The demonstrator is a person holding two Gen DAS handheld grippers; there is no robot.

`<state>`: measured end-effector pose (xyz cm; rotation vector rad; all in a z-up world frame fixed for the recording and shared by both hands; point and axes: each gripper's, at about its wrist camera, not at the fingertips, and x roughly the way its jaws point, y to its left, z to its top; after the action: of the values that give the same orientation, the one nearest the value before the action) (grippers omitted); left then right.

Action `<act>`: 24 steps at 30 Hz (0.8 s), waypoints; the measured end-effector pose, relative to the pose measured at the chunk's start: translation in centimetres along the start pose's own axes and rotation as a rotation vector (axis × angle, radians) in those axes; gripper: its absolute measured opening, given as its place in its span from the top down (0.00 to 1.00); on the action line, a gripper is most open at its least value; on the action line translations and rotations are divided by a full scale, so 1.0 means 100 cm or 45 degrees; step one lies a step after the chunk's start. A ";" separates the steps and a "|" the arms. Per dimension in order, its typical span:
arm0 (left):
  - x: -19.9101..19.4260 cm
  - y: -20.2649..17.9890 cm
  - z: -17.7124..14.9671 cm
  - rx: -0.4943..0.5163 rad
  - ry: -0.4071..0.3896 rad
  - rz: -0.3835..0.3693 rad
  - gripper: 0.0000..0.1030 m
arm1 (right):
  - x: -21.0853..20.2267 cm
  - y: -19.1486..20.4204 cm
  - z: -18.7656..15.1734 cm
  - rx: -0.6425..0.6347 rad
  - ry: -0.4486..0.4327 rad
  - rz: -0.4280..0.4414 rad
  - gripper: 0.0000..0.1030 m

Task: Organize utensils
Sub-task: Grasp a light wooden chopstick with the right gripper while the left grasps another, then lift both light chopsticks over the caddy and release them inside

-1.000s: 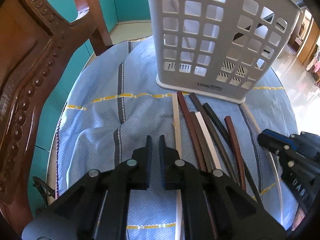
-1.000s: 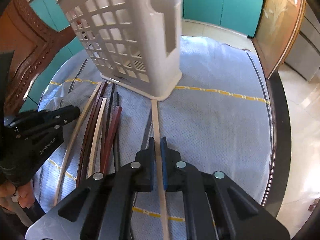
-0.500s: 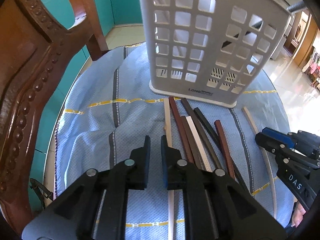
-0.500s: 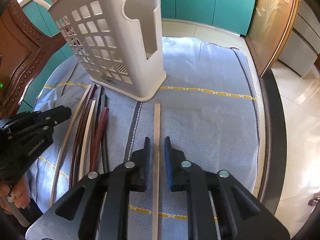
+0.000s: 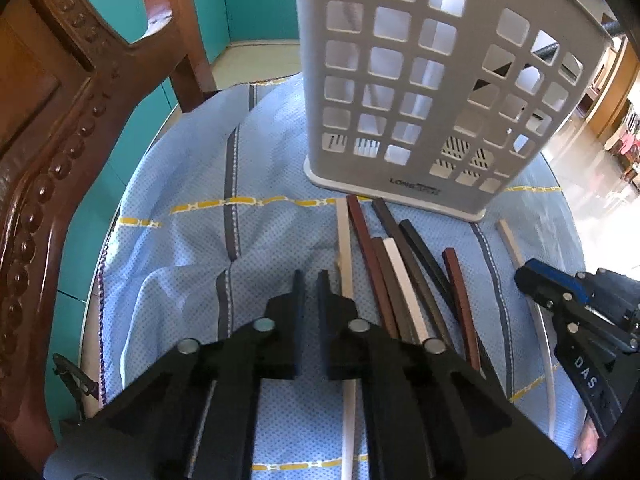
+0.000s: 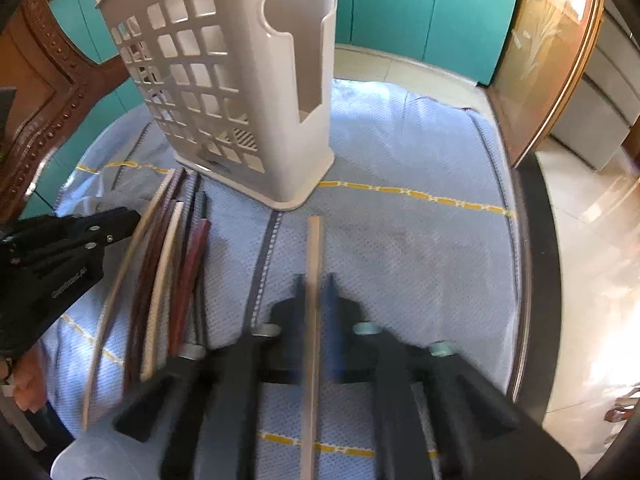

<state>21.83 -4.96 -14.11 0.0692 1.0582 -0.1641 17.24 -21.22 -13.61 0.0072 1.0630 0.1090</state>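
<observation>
Beige stick (image 6: 313, 264) in the closing right gripper (image 6: 314, 280) — white holder (image 6: 256, 92) beyond

black fingers (image 5: 298, 292), silver screws, white lettering

- The basket (image 6: 240, 92) stands upright mid-cloth, blocking the way forward.
- Bare cloth (image 6: 420, 240) lies open right of the basket.
- The sticks (image 5: 400, 272) crowd the strip between the grippers.
- A chair (image 5: 52, 128) walls the left edge.

White lattice caddy (image 5: 420, 92) stands upright on my blue cloth; brown, white and black chopsticks (image 5: 400, 276) lie bunched before it, one tan stick (image 6: 313, 280) apart.
</observation>
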 end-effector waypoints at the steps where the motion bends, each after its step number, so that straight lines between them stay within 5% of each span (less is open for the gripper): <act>1: 0.000 0.003 0.000 -0.006 0.001 -0.004 0.99 | 0.000 0.001 0.001 0.007 -0.004 0.010 0.94; 6: -0.009 0.015 -0.003 -0.028 -0.031 -0.033 0.99 | -0.022 -0.001 0.004 -0.010 -0.088 0.022 0.94; 10: -0.023 0.019 -0.007 -0.037 -0.057 -0.116 0.98 | -0.015 -0.004 0.003 -0.010 -0.026 0.003 0.94; 14: -0.024 0.011 -0.011 0.018 -0.075 -0.100 0.79 | -0.004 -0.004 0.003 -0.015 0.013 -0.030 0.93; 19: -0.014 0.002 -0.010 0.059 -0.044 -0.051 0.79 | -0.005 -0.004 0.005 -0.026 0.013 -0.050 0.75; 24: -0.003 -0.006 -0.010 0.086 -0.032 0.010 0.79 | -0.002 0.003 0.003 -0.083 0.012 -0.086 0.69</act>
<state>20.70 -5.43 -14.33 0.1324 1.0271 -0.1930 17.36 -20.89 -13.33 -0.0882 1.0679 0.0826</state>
